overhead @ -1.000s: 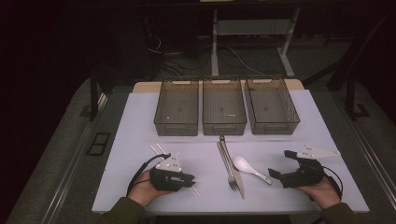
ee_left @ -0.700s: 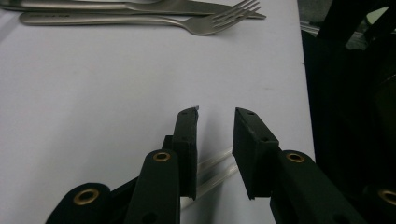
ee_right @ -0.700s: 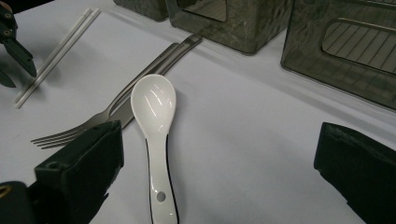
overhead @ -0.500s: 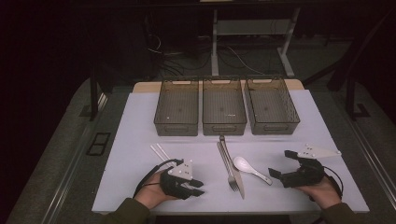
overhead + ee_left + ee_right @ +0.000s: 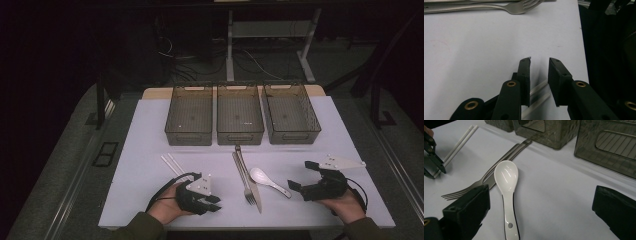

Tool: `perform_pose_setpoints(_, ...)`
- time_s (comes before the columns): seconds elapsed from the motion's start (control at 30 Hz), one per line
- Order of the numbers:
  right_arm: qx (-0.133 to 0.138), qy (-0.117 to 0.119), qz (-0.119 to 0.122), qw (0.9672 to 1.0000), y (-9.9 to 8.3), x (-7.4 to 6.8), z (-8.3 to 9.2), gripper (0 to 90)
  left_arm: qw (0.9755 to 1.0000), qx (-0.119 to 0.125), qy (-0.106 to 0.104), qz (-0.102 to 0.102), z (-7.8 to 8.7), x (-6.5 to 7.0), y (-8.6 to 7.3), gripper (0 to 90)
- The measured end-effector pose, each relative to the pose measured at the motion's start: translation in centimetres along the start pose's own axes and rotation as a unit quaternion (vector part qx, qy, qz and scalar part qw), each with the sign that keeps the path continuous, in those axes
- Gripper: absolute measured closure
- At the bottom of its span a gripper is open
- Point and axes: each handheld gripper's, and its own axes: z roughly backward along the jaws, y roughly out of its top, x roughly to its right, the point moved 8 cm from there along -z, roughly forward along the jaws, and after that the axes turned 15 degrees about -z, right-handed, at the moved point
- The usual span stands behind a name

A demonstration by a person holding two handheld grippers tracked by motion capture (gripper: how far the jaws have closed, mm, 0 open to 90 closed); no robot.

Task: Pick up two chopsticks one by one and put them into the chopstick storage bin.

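Observation:
Two white chopsticks [image 5: 171,164] lie side by side at the left of the white table [image 5: 140,150]. My left gripper [image 5: 216,203] rests low over their near ends. In the left gripper view its jaws [image 5: 539,60] stand open by a narrow gap, and the chopsticks [image 5: 537,88] run between them close to the table. A white spoon [image 5: 506,177], a fork [image 5: 464,191] and a knife [image 5: 255,192] lie in the middle. My right gripper [image 5: 303,176] is wide open just right of the spoon [image 5: 267,180], holding nothing.
Three dark see-through bins [image 5: 187,137] [image 5: 240,136] [image 5: 295,136] stand in a row at the back of the table. The table's near edge [image 5: 250,224] runs just below both hands. Cables and desk legs [image 5: 230,50] stand on the floor beyond.
My left gripper has slid a little to the right and toward the near edge along the chopsticks, its grey plate turning. The right gripper and the cutlery have stayed put.

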Motion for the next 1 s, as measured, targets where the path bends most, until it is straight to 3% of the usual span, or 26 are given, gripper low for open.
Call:
perform_pose_setpoints(0.4, 0.000, 0.001, 0.000, 1.0000, 0.0, 0.0, 0.0, 1.4, 1.0000, -0.001, 0.007, -0.002, -0.4, -1.5, 0.2, 75.6)
perform_pose_setpoints(0.57, 0.001, 0.001, -0.002, 1.0000, 0.0, 0.1, 0.1, 1.4, 0.9996, 0.027, -0.006, 0.003, 0.4, -0.9, 0.8, 72.7)
perform_pose_setpoints(0.77, 0.001, 0.001, 0.000, 1.0000, 0.0, 0.0, 0.1, 1.4, 0.9998, -0.007, -0.011, -0.015, 0.3, -0.1, 0.1, 71.0)
perform_pose_setpoints(1.0, 0.001, 0.001, -0.001, 1.0000, 0.0, 0.1, 0.1, 1.4, 0.9998, -0.009, -0.008, -0.017, 0.1, -0.3, -0.1, 74.2)
